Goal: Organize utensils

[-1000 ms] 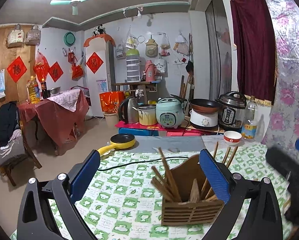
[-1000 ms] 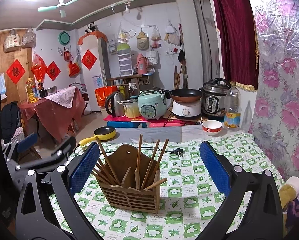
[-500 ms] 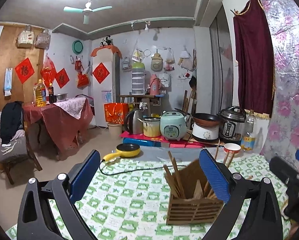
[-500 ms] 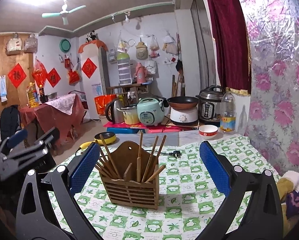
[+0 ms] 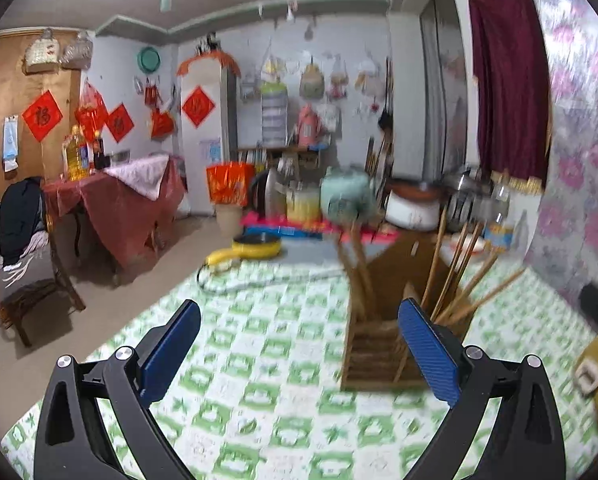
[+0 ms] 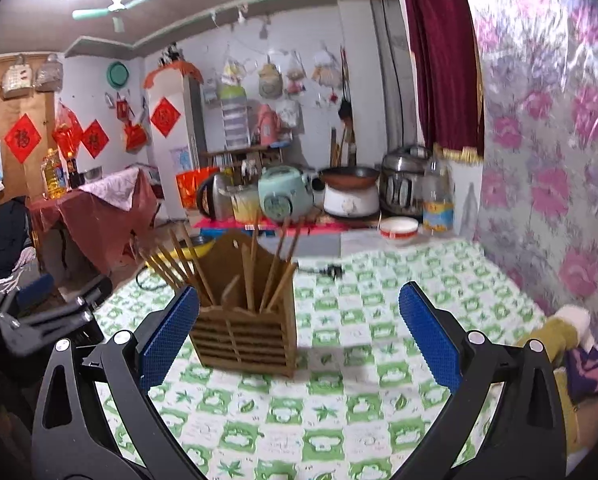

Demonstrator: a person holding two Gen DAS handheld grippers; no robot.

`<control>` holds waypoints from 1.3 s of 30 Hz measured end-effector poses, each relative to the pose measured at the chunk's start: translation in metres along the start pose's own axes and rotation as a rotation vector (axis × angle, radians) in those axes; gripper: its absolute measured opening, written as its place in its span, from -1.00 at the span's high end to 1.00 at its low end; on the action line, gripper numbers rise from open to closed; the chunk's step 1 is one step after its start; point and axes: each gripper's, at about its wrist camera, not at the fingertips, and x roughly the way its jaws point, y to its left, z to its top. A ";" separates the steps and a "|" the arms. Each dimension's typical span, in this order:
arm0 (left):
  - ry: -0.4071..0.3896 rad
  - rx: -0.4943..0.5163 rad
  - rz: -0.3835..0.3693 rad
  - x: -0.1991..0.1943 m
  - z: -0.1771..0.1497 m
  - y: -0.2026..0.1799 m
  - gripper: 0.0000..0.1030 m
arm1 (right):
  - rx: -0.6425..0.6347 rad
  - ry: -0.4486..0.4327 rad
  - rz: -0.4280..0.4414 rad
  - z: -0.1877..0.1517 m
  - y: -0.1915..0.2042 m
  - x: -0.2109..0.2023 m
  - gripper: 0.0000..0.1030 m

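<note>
You are holding both the left gripper (image 5: 299,344) and right gripper (image 6: 299,332) spread and empty, while the upright wooden holder (image 6: 245,336) of chopsticks (image 6: 255,268) is sitting lower left of centre in the right view, nearer your right hand.

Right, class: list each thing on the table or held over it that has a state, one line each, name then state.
left gripper: open, holding nothing
right gripper: open, holding nothing
wooden utensil holder: upright on the tablecloth, untouched
chopsticks: standing tilted in the holder
yellow pan: resting at the table's far edge
white bowl: upright; contents not visible
</note>
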 end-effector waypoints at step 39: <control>0.637 0.105 -0.142 0.131 -0.121 -0.011 -0.91 | -0.085 0.686 -0.012 -0.130 -0.017 0.138 -0.90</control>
